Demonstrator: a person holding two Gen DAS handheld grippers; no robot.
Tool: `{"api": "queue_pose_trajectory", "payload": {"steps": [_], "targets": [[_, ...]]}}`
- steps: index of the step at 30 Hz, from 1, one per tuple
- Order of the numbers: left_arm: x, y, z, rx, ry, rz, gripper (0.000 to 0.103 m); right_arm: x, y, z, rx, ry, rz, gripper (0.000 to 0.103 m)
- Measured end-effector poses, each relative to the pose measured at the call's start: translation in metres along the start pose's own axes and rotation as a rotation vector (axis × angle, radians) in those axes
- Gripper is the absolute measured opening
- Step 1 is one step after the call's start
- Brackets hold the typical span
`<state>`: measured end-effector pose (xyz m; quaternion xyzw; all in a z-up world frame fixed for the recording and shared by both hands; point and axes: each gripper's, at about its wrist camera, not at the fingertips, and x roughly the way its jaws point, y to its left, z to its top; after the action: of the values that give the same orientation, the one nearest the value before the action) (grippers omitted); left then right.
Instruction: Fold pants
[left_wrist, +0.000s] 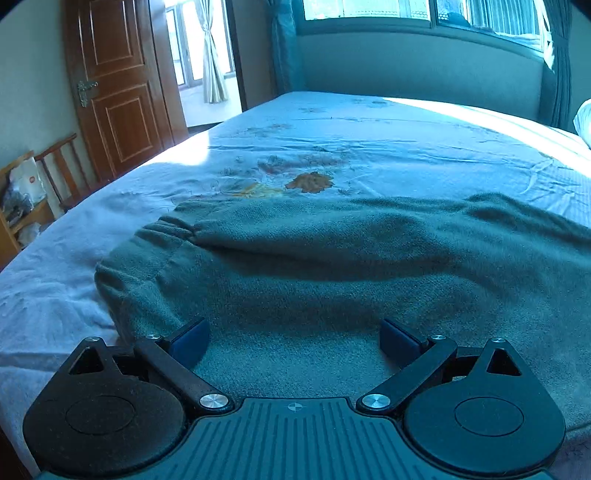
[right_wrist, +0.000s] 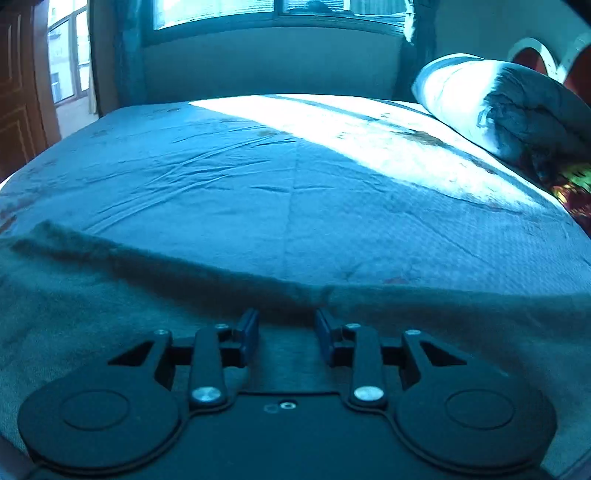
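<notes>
Here, the pants (left_wrist: 332, 266) are being shown spread across the near part of the bed (left_wrist: 406, 147), a grey-green fleecy garment lying flat on the pale printed sheet. In the left wrist view the gathered elastic waistband (left_wrist: 166, 229) is being seen at the left end of the cloth, and the fabric is running off to the right edge of the frame. The left gripper (left_wrist: 294, 341) is being held low over the near portion of the pants with its jaws spread wide; nothing is being held between the blue pads (left_wrist: 192, 341), and cloth is visible in the gap. Whether the pads are touching the fabric cannot be told.

In the right wrist view the right gripper (right_wrist: 286, 334) is being held over a leg section of the pants (right_wrist: 92, 295), close to the far edge of the cloth. Its jaws are being kept at a narrower gap, still apart, with no fabric being pinched between them.

A folded quilt (right_wrist: 498, 107) is being seen at the far right of the bed, and a wooden door (left_wrist: 118, 85) is standing beyond the bed's left side.
</notes>
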<state>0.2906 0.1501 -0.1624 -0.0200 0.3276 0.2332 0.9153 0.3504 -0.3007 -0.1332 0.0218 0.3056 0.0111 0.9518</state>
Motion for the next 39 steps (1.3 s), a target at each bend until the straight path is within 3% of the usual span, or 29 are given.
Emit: {"api": "queue_pose_trajectory", "payload": {"steps": [3, 7, 9, 11, 15, 17, 27, 30, 33, 34, 35, 39], "targets": [[-0.010, -0.010, -0.006, -0.011, -0.009, -0.015, 0.098, -0.048, -0.077, -0.016, 0.168, -0.088, -0.089, 0.027], [-0.017, -0.027, -0.009, 0.001, -0.015, -0.034, 0.098, -0.085, -0.171, -0.047, 0.442, -0.081, -0.220, 0.028], [-0.022, -0.036, -0.009, 0.006, -0.018, -0.052, 0.098, -0.099, -0.204, -0.068, 0.592, -0.090, -0.199, 0.028], [-0.026, -0.048, -0.009, 0.030, -0.028, -0.065, 0.098, -0.103, -0.219, -0.079, 0.661, -0.097, -0.168, 0.028], [-0.032, -0.065, -0.010, 0.049, -0.016, -0.089, 0.098, -0.091, -0.246, -0.106, 0.932, -0.080, -0.009, 0.022], [-0.033, -0.067, -0.012, 0.054, -0.012, -0.087, 0.098, -0.090, -0.248, -0.111, 0.996, -0.103, 0.015, 0.021], [-0.035, -0.061, -0.008, 0.047, -0.030, -0.069, 0.098, -0.107, -0.253, -0.114, 1.052, -0.220, 0.016, 0.019], [-0.034, -0.057, -0.009, 0.049, -0.027, -0.035, 0.098, -0.091, -0.253, -0.113, 1.071, -0.153, 0.071, 0.019], [-0.036, -0.051, -0.011, 0.044, -0.020, -0.025, 0.098, -0.079, -0.249, -0.107, 1.051, -0.141, 0.079, 0.019], [-0.036, -0.051, -0.012, 0.048, -0.010, -0.026, 0.098, -0.075, -0.248, -0.105, 1.044, -0.120, 0.080, 0.017], [-0.035, -0.052, -0.013, 0.061, -0.001, -0.029, 0.098, -0.073, -0.247, -0.101, 1.022, -0.103, 0.070, 0.001], [-0.033, -0.051, -0.014, 0.060, 0.005, -0.035, 0.099, -0.101, -0.230, -0.086, 0.901, -0.159, 0.051, 0.001]]}}
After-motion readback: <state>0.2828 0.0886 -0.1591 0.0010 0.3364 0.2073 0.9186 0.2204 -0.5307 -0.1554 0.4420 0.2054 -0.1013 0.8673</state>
